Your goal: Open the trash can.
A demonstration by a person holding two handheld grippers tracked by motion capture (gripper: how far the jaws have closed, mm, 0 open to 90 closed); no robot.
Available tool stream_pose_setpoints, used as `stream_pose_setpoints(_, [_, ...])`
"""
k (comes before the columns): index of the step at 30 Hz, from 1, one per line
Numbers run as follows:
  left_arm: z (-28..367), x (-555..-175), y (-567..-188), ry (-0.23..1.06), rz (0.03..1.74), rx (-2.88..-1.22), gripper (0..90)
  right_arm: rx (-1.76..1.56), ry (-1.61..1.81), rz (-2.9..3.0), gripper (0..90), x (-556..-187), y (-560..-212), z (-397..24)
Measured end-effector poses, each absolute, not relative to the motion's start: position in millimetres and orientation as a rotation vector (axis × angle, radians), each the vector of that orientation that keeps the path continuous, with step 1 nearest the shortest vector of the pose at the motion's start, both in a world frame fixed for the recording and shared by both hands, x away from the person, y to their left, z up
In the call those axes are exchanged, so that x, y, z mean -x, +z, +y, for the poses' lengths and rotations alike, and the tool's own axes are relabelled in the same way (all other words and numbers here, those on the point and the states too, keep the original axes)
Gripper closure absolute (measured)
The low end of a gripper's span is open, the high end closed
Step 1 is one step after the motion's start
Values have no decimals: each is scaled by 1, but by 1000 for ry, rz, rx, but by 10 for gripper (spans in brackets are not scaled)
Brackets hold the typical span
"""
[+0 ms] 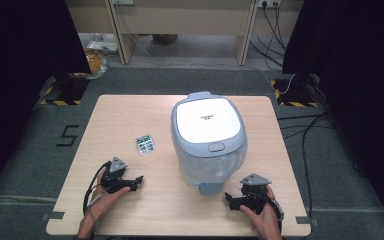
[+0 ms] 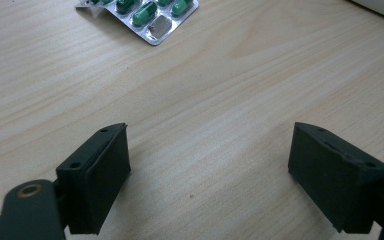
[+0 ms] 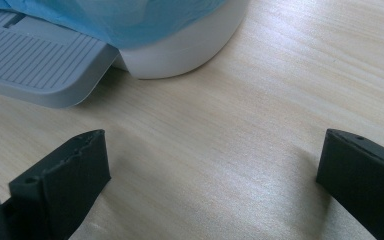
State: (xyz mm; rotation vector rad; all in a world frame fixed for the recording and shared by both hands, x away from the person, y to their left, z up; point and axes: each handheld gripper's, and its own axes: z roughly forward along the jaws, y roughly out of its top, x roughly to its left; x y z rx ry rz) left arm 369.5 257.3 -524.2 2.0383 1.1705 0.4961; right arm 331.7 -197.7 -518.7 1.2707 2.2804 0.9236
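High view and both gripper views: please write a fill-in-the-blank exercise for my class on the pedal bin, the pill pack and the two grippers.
1. The grey pedal bin with a white lid has its lid ____.
2. The foil blister pack holds capsules coloured ____.
3. The jaws of the left gripper and the right gripper stand ____, with nothing between them.
4. The bin's grey foot pedal lies nearest the ____ gripper.

Missing words: closed; green; open; right

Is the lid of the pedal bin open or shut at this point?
Shut. In the high view the white lid lies flat on the bin's grey rim with no gap showing.
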Motion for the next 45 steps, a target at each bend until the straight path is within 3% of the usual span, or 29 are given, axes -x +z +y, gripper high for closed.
stream_pose_setpoints(10, [242,-370,-516,473,1099,-2071,154,-1285,927,2265,35,-332,-518,-199])
stream_pose_setpoints(12, [237,-368,-507,496,1083,-2031,153,-1292,933,2240,99,-333,-518,-200])
stream_pose_setpoints(13, [230,-367,-498,506,1071,-1984,152,-1302,949,2208,186,-334,-517,-204])
stream_pose_setpoints(16, [220,-366,-492,509,1051,-1960,152,-1337,971,2181,146,-336,-516,-207])
stream_pose_setpoints(31, [155,-386,-478,510,1006,-1944,155,-1344,1061,2081,182,-369,-489,-212])
stream_pose_setpoints(42, [144,-396,-476,568,1067,-1876,165,-1291,1080,2086,232,-373,-486,-211])
stream_pose_setpoints(45, [144,-402,-475,564,1080,-1869,204,-1283,1075,2087,234,-376,-486,-209])
